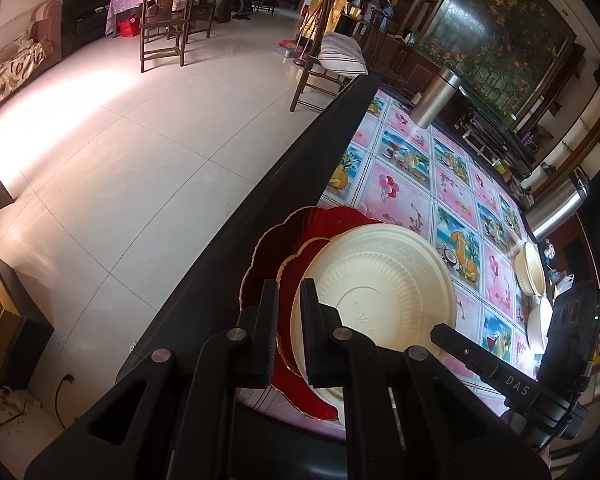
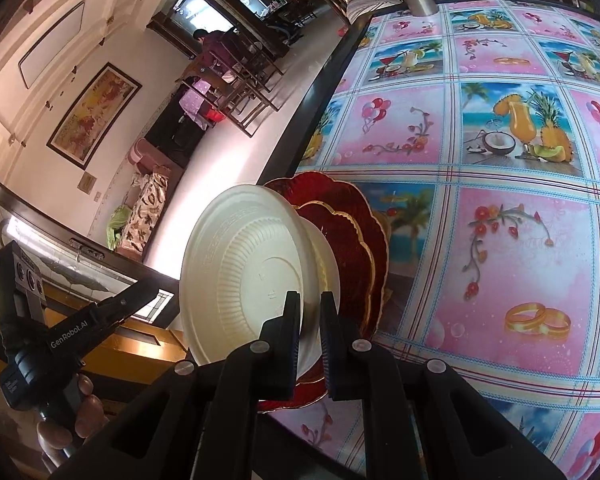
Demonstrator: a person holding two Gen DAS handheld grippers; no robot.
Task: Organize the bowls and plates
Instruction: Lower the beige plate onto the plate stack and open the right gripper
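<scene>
A stack is held between both grippers at the table's left edge. It is a large red scalloped plate, a smaller gold-rimmed red plate and an upturned cream bowl. My left gripper is shut on the stack's near rim, with the small red plate and the bowl's edge between its fingers. My right gripper is shut on the cream bowl's rim, with the red plates behind it. Each gripper shows in the other view: the right and the left. I cannot tell whether the stack touches the cloth.
The table has a pink picture-tile cloth and a dark edge with bare floor beyond. Two steel flasks stand at the back. More cream bowls lie at the far right. A hand grips the left tool.
</scene>
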